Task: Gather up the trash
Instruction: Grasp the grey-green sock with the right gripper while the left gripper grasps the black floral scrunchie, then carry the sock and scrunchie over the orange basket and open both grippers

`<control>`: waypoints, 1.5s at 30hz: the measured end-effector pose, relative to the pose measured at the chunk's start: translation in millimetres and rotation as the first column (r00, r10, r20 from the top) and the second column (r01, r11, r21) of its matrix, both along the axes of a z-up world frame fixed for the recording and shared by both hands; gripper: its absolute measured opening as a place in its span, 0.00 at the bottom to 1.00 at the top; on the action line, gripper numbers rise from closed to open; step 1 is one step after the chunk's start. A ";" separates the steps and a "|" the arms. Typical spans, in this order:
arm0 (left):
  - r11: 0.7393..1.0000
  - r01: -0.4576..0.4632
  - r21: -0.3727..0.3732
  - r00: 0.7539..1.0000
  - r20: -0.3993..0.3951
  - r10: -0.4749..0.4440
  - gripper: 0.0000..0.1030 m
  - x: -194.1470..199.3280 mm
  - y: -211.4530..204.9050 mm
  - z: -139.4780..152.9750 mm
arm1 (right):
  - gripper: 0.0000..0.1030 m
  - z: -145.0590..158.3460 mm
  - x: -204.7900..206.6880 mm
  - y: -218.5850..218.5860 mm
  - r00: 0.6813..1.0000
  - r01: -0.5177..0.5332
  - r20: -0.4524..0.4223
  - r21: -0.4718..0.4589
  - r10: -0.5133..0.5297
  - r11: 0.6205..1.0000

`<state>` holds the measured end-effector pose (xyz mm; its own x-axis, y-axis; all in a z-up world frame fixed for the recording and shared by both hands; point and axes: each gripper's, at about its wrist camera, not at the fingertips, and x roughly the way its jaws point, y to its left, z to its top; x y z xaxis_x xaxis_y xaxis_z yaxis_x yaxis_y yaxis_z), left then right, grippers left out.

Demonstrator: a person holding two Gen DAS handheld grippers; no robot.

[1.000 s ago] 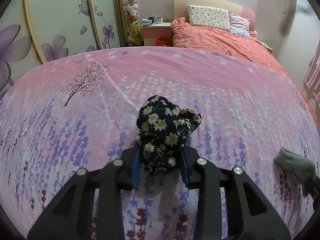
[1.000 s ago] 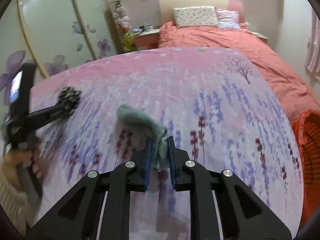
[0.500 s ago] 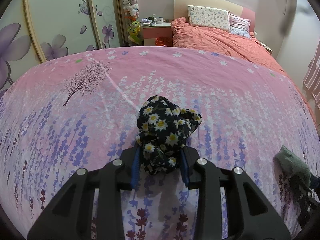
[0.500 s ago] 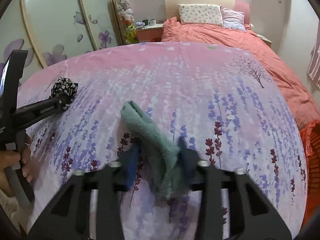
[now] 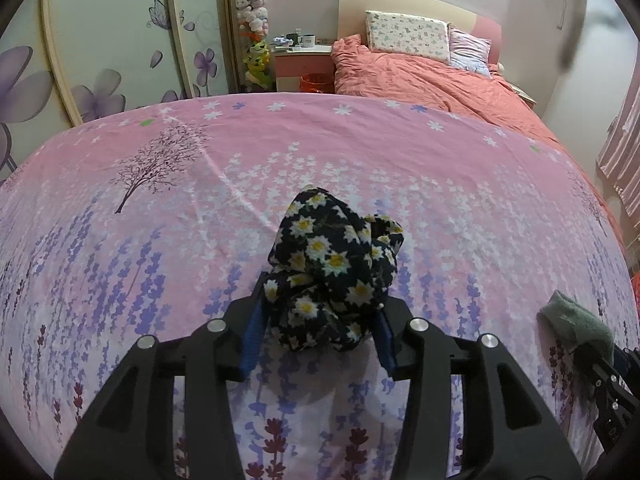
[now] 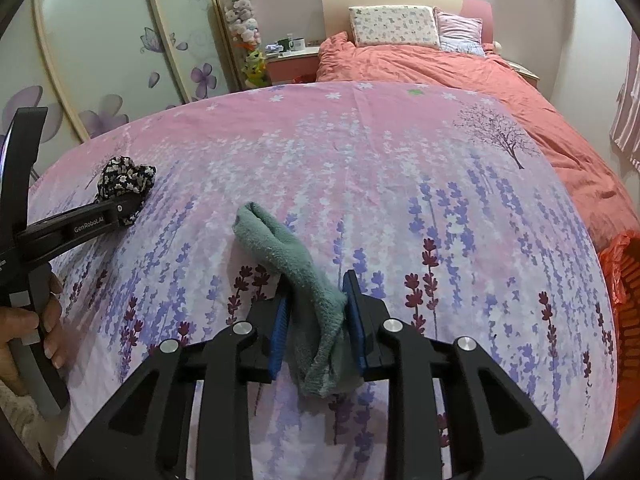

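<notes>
A bunched black cloth with white daisies [image 5: 332, 268] rests on the pink flowered bedspread [image 5: 200, 240]. It lies between the blue pads of my left gripper [image 5: 320, 320], whose jaws are opening and only loosely touch it. The right wrist view shows the same cloth [image 6: 126, 178] at the left gripper [image 6: 120, 208], far left. A grey-green sock [image 6: 296, 264] lies on the spread, its near end pinched between the pads of my right gripper [image 6: 316, 312], which is shut on it. That sock [image 5: 576, 320] also appears at the lower right of the left wrist view.
A person's hand [image 6: 24, 320] holds the left gripper's handle. An orange basket [image 6: 624, 300] stands off the bedspread's right edge. Behind are a bed with a salmon duvet [image 5: 432, 76], a nightstand [image 5: 304, 60] and flowered wardrobe doors [image 5: 120, 40].
The left jaws have spread wider around the daisy cloth, which has slumped and widened between them. The right gripper has shifted a little with the sock in its grip.
</notes>
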<state>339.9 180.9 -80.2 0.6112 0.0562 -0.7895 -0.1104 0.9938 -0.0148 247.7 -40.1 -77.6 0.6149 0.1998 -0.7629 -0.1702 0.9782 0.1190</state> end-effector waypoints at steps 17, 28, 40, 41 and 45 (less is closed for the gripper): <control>0.999 0.041 -0.030 0.999 0.016 -0.040 0.18 -13.4 -7.0 6.6 | 0.09 3.8 -10.8 -23.9 1.000 0.026 0.010 0.078 -0.026 0.997; 0.993 0.119 0.012 0.982 0.146 -0.120 0.18 -73.0 -68.2 62.6 | 0.09 62.4 -63.4 -82.2 0.976 0.148 0.146 0.105 -0.163 0.983; 0.967 0.249 0.046 0.944 0.213 -0.253 0.18 -123.6 -155.5 108.1 | 0.09 92.1 -106.9 -136.0 0.932 0.256 0.234 0.112 -0.276 0.960; 0.965 0.260 0.046 0.941 0.213 -0.263 0.18 -125.6 -162.2 109.6 | 0.09 92.8 -108.9 -140.0 0.929 0.264 0.237 0.117 -0.285 0.957; 0.951 0.306 0.041 0.927 0.215 -0.307 0.18 -133.5 -184.6 113.7 | 0.09 94.9 -118.2 -155.2 0.916 0.294 0.247 0.126 -0.317 0.948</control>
<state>206.4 -3.7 33.5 0.7552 -0.1563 -0.6366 0.2048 0.9788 0.0026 129.5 -195.3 17.4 0.8306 0.0271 -0.5562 0.0990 0.9757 0.1953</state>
